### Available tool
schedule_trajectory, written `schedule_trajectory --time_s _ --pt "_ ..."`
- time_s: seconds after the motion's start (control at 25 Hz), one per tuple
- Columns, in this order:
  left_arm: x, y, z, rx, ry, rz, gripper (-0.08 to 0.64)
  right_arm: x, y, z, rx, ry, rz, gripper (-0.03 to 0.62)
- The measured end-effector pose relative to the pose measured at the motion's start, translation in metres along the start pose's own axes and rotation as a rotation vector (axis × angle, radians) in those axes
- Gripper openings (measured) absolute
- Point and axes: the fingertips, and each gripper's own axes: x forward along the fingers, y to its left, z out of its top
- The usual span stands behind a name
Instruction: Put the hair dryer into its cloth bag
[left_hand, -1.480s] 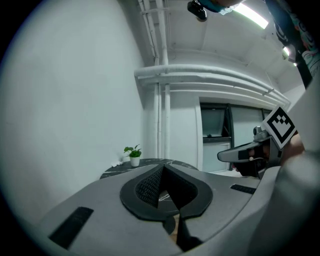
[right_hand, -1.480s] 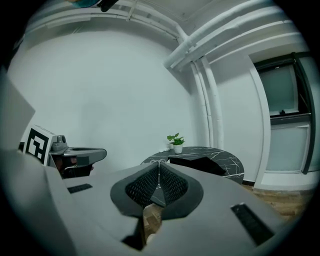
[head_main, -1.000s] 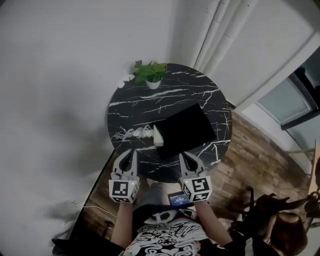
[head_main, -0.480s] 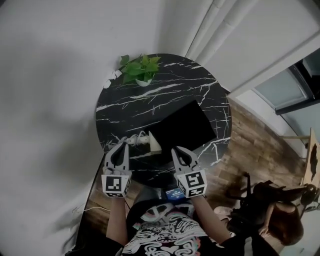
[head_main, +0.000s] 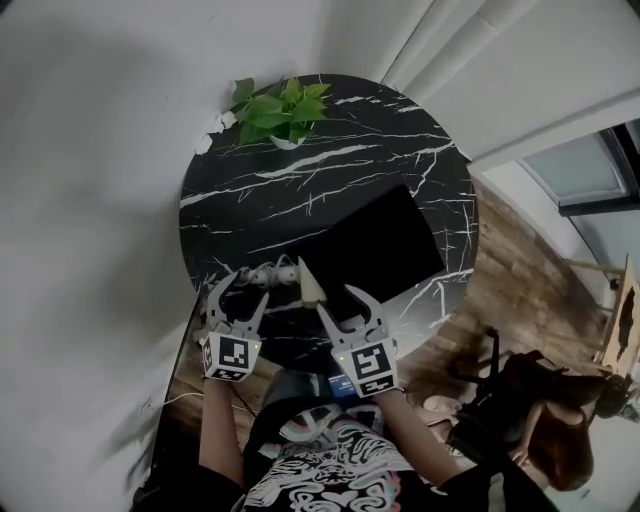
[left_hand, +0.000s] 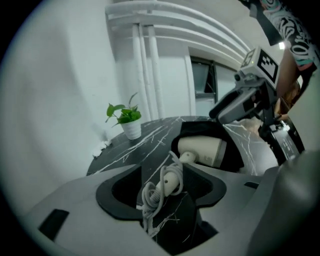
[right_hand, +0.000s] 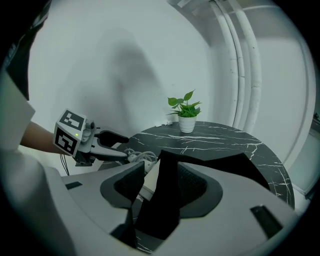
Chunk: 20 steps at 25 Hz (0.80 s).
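Overhead, in the head view, a round black marbled surface (head_main: 330, 130) is seen with a potted plant (head_main: 275, 105) at its far edge. A black cloth bag (head_main: 375, 250) lies flat on the near half. The pale hair dryer (head_main: 312, 283) sticks out of the bag's left edge, and its coiled cord (head_main: 265, 274) lies on the surface beside it. The left gripper (head_main: 240, 295) is held at the cord and the right gripper (head_main: 348, 305) at the bag's near corner.

In the left gripper view, the jaws are opening. The cord and its plug are seen between them, not pressed by the pads, and the hair dryer rests in the bag's mouth beyond.

In the right gripper view, the jaws are opening wide. A raised fold of the bag stands between them, not clamped.
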Motion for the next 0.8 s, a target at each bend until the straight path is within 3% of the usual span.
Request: schedule_trajectory --time_s 0.16,0.36,0.48,0.56,0.72,0.8 --pt "0.020 0.003 -0.015 0.083 0.063 -0.078 0.312 0.018 -0.004 -0.016 -0.021 0.055 -0.019 0.167" --pt "0.038 -0.001 -0.030 0.086 0.113 -0.203 0.357 0.030 -0.009 -0.032 0.067 0.113 -0.011 0.166" --pt "0.049 -0.011 -0.048 0.203 0.207 -0.248 0.356 0.032 -0.005 -0.034 0.128 0.123 0.028 0.079" --pt "0.050 -0.010 -0.049 0.234 0.218 -0.251 0.326 0.032 -0.003 -0.033 0.119 0.131 0.025 0.028" --pt "0.042 -0.018 -0.048 0.288 0.232 -0.308 0.238 0.026 -0.008 -0.027 0.163 0.121 0.035 0.026" --pt "0.033 -0.027 -0.047 0.269 0.233 -0.331 0.219 0.022 -0.011 -0.021 0.174 0.113 0.044 0.026"
